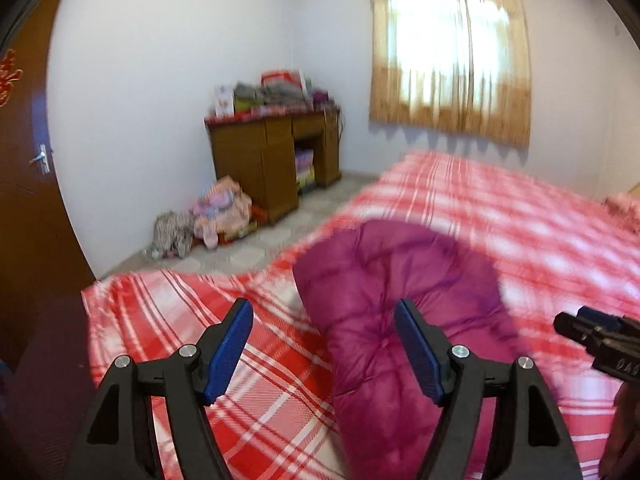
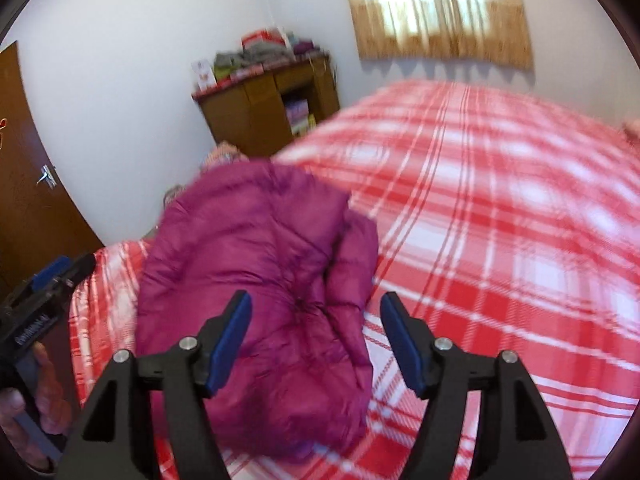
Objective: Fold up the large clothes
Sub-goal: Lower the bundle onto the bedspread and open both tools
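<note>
Against white walls stands a cluttered brown wooden desk [image 1: 276, 160], beside a tan-curtained window [image 1: 450, 52] and brown door [image 1: 28, 184].

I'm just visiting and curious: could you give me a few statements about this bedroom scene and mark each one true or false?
1. The purple padded jacket lies bundled on the red plaid bedspread. True.
2. The right gripper is clamped on the jacket. False: its jaws stand apart with nothing pinched between the pads.
3. The left gripper is open. True.
4. The curtain over the window is dark blue. False: it is tan and light shines through it.
5. The wooden desk has a bare top. False: clothes and boxes are piled on it.
</note>
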A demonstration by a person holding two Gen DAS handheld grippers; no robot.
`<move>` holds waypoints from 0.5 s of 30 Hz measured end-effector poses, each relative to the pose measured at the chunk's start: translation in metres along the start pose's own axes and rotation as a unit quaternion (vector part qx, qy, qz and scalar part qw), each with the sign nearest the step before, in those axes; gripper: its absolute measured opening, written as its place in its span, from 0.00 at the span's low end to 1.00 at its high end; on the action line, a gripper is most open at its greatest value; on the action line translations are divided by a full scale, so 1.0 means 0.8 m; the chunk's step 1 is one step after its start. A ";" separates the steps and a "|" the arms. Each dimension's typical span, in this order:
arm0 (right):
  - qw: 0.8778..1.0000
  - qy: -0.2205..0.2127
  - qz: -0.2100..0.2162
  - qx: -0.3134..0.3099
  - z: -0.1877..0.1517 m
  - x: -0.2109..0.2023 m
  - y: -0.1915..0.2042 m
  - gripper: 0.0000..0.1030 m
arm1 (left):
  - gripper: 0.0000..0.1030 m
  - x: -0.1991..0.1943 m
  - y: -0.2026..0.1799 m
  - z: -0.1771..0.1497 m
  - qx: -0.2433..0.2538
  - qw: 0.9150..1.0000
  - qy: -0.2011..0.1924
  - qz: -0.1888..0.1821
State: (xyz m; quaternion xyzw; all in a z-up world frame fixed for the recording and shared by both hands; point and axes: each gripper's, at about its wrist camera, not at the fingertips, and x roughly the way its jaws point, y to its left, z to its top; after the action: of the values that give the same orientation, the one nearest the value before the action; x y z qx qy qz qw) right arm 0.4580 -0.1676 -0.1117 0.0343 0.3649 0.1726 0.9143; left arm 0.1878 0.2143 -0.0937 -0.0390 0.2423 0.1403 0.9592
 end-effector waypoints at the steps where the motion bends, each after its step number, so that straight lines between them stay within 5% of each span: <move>1: 1.000 -0.013 0.000 -0.005 0.002 -0.017 0.003 0.70 | 0.73 -0.019 0.001 0.006 -0.001 1.000 -0.014 -0.009; 6: 0.996 -0.083 0.007 -0.025 0.009 -0.097 0.026 0.76 | 0.76 -0.091 0.003 0.031 0.005 0.997 -0.072 -0.018; 15: 0.992 -0.114 0.006 -0.048 0.017 -0.135 0.048 0.78 | 0.77 -0.124 0.007 0.043 -0.003 0.995 -0.093 -0.027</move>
State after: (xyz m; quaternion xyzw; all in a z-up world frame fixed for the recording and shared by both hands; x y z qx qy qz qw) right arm 0.3832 -0.1672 -0.0238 0.0123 0.2492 0.1905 0.9495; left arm 0.1178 0.1997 -0.0160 -0.0353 0.1506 0.1185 0.9808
